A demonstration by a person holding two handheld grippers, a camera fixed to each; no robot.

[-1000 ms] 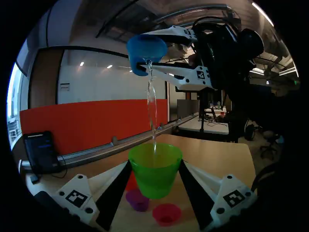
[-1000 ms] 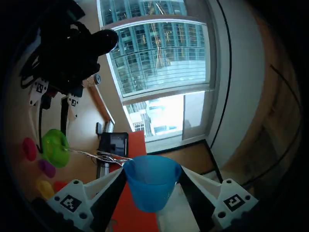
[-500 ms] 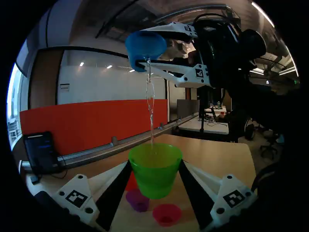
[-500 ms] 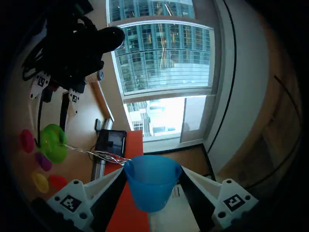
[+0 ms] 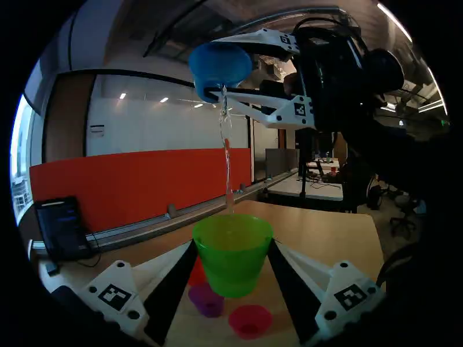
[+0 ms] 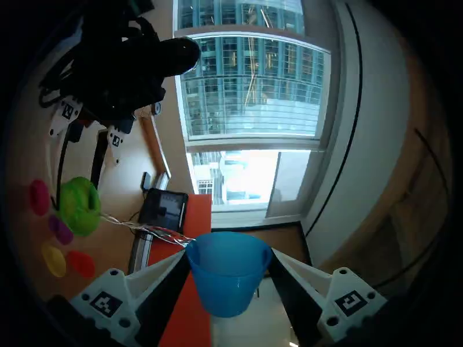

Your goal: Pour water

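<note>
The left gripper clamped a green cup. At twelve o'clock, the right gripper clamped a tipped blue cup, streaming water.

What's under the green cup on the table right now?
Below the green cup, held in the left gripper, a purple cup and a pink cup stand on the table. A red thing behind is mostly covered.

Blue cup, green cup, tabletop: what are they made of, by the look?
The blue cup looks like smooth translucent plastic: light glows through its wall. The green cup looks the same, with a thin moulded rim. The tabletop is matte tan, wood or wood-look laminate; I cannot tell which.
</note>
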